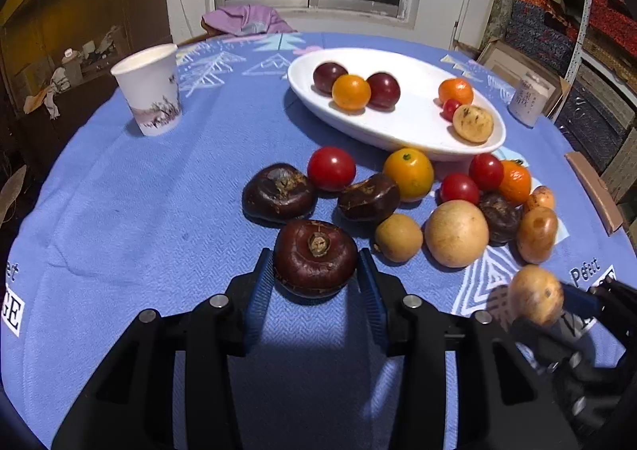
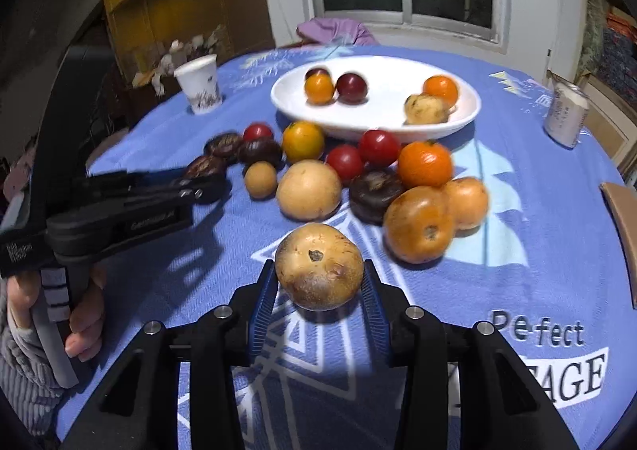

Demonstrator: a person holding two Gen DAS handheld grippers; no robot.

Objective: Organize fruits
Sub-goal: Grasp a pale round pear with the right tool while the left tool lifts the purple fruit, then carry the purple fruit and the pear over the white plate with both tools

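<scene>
- The left gripper (image 1: pixel 316 271) has its blue-padded jaws clamped on a dark brown, flattened round water chestnut (image 1: pixel 315 257), just above the blue woven tablecloth (image 1: pixel 139 219) and nearer the camera than the white oval ceramic dish (image 1: pixel 392 131).
- The right gripper (image 2: pixel 318 287) is clamped on a tan, speckled round fruit (image 2: pixel 318 271), also on the near side of that dish.
- More loose fruit lies between the grippers and the dish.
- A white paper cup (image 1: pixel 149 90) stands left of the dish.
</scene>
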